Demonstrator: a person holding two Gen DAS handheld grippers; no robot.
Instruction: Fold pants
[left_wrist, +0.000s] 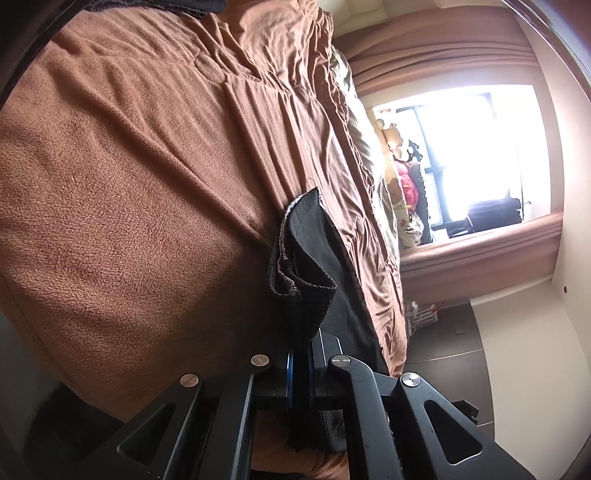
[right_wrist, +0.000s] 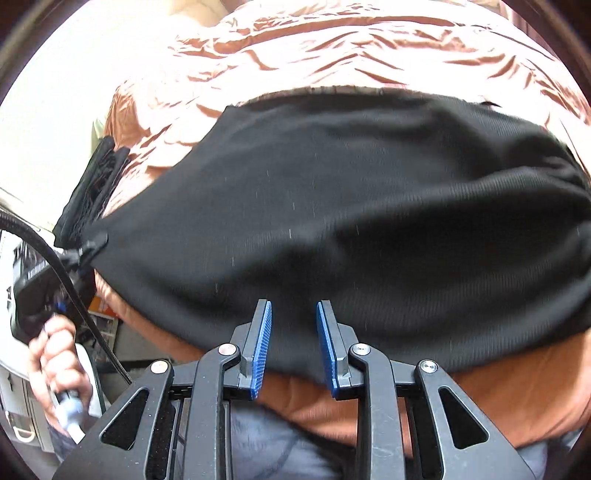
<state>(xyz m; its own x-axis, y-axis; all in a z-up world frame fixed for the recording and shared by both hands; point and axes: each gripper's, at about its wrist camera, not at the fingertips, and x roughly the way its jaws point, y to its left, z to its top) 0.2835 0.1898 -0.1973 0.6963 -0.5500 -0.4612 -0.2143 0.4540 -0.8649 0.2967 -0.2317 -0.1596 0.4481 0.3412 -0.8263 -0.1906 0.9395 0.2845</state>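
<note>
Left gripper (left_wrist: 303, 363) pinches a bunched fold of black pants (left_wrist: 308, 258) above a brown blanket (left_wrist: 129, 166). Right view: right gripper (right_wrist: 294, 332) gapes apart over pants (right_wrist: 332, 221) spread across the blanket (right_wrist: 332, 48).

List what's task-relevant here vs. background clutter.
Job:
black pants
left gripper, shut on a pants edge
right gripper, open over the pants
brown blanket, the work surface

Lying about:
stuffed toys by the window
</note>
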